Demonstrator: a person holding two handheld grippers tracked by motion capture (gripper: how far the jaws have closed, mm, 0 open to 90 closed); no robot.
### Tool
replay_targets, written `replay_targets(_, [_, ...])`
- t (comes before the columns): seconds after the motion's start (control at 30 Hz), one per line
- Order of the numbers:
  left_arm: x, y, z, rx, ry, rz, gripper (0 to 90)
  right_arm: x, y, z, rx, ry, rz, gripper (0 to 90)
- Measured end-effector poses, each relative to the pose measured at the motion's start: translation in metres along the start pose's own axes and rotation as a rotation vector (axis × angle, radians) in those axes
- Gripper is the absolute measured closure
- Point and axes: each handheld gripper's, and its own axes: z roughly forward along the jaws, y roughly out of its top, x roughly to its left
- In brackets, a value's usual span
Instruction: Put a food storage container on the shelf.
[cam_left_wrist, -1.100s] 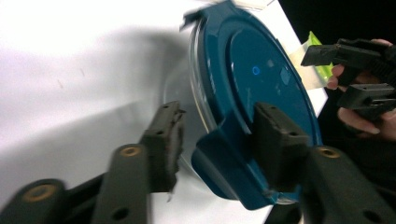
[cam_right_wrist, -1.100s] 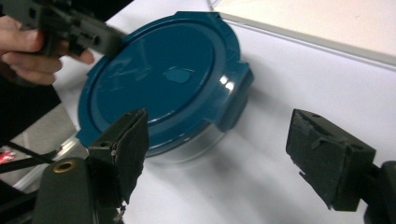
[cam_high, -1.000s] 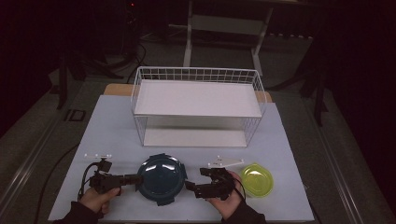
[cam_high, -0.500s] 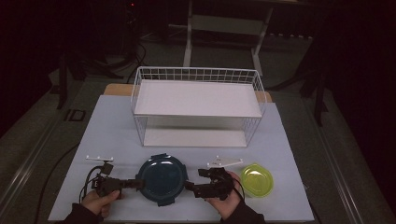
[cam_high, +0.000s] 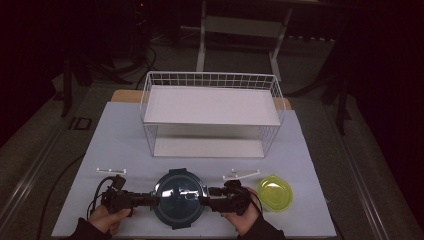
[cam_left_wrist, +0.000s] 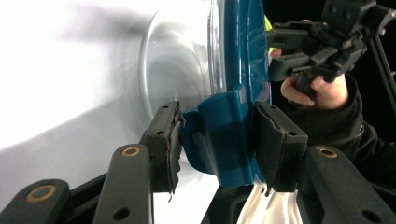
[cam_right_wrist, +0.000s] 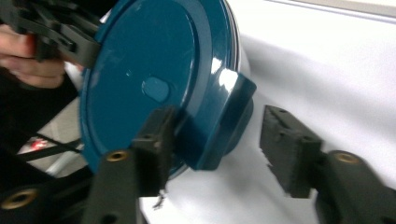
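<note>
Teal lidded container (cam_high: 179, 197) was noted at the bench's (cam_high: 125, 145) near edge. Left hand-held gripper (cam_left_wrist: 219, 140) was clamped on one latch tab; right hand-held gripper (cam_right_wrist: 215, 140) had been closing, tab between jaws, one pad clear. Judged rigid, glossy, slippery; tabs suited for holding.

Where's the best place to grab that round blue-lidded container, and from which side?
Grip the blue container by its side clip tabs, coming in level from left and right. A tab juts past the round rim, giving flat faces; the left gripper already clamps one, while the right gripper straddles the other tab.
</note>
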Motion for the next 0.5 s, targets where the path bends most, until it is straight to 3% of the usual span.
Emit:
replay_targets(0.1, [-0.001,0.000,0.000,0.002,-0.005,0.028,54.1,-0.002,0.001,-0.002,0.009,0.031,0.005,53.3])
replay_targets(0.37, [0.000,0.000,-0.001,0.011,-0.012,0.058,54.2,-0.011,0.002,0.001,0.044,0.108,0.057,50.0])
replay_targets(0.5, [0.001,-0.001,-0.001,0.010,-0.020,0.064,54.3,-0.017,0.002,0.002,0.056,0.172,0.097,50.3])
